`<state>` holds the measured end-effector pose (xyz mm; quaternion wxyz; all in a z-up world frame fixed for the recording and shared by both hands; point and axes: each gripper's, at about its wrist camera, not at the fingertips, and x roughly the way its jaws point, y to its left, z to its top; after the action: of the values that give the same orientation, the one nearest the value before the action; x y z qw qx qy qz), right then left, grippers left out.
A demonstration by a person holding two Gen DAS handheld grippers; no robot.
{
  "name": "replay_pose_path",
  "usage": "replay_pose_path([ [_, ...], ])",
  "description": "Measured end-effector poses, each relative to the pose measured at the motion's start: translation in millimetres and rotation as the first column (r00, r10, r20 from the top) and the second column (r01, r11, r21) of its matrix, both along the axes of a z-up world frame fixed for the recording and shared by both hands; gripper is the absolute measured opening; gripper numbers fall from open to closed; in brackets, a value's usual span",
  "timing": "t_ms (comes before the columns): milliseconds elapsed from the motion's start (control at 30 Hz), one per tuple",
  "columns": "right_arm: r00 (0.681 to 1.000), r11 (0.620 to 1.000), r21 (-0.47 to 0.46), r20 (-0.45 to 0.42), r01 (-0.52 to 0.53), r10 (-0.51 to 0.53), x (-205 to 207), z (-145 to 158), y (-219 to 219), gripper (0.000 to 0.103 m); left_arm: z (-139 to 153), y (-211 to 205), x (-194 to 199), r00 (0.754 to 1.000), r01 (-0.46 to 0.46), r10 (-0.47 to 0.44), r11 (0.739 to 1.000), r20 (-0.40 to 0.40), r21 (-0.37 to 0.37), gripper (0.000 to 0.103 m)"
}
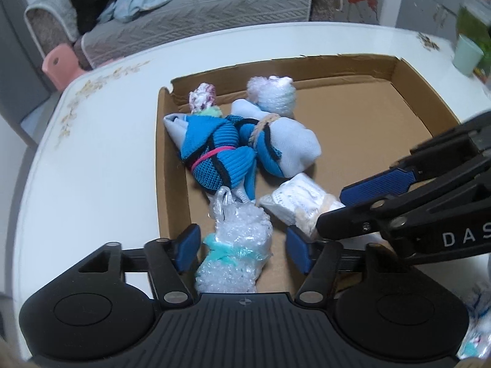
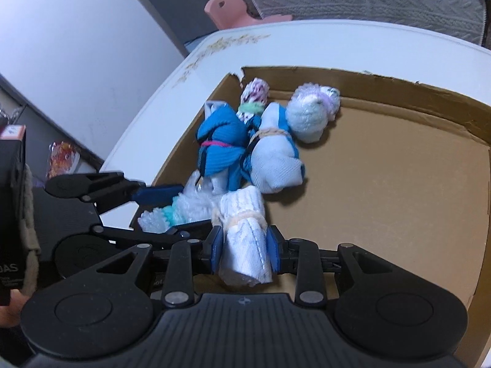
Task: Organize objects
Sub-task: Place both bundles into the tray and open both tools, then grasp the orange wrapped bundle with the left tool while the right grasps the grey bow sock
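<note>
Left hand-held gripper (image 1: 242, 250): its jaws stand wide, one pad on each side of the fluffy white bundle with a teal tie (image 1: 234, 253), and the pads do not press it.
Right hand-held gripper (image 2: 245, 253): narrow, its blue pads clamp the white folded bundle with a cream band (image 2: 245, 245).
Box: the flat cardboard box (image 1: 399, 70) lies on the white surface (image 1: 92, 184).
Fluffy bundle: at the near left corner of the box.
White folded bundle: just right of the fluffy one, near edge of the box.
Other bundles: a blue bundle with pink band (image 1: 214, 156) and a pale blue bundle with rope tie (image 1: 291, 144) lie touching, farther in; behind them a small patterned roll (image 1: 202, 96) and a fuzzy white ball (image 1: 273, 93).
Background: a grey sofa (image 1: 199, 9) with clothes, beyond the surface.
</note>
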<state>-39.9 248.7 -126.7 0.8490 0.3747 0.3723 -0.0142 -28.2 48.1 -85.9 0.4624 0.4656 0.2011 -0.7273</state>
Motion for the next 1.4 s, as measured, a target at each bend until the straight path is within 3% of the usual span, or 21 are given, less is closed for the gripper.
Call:
replay_pose_path([
  [233, 0.998, 0.998, -0.006, 0.006, -0.055, 0.055, 0, 7, 3, 0.038, 8, 5, -3, 0.998, 0.047, -0.048, 0.999, 0.044, 0.019, 0.077],
  [400, 0.994, 0.992, -0.061, -0.010, -0.107, 0.107, 0, 10, 7, 0.042, 9, 11, -9, 0.992, 0.097, -0.097, 0.995, 0.085, 0.011, 0.082],
  [800, 0.993, 0.991, -0.066, -0.021, -0.114, 0.113, 0, 10, 7, 0.043, 9, 11, -9, 0.990, 0.119, -0.120, 0.993, 0.078, 0.016, 0.084],
  [1400, 0.995, 0.990, -0.096, -0.022, -0.102, 0.100, -18, 20, 1, 0.055, 26, 23, 1, 0.994, 0.103, -0.104, 0.994, 0.045, 0.026, 0.087],
])
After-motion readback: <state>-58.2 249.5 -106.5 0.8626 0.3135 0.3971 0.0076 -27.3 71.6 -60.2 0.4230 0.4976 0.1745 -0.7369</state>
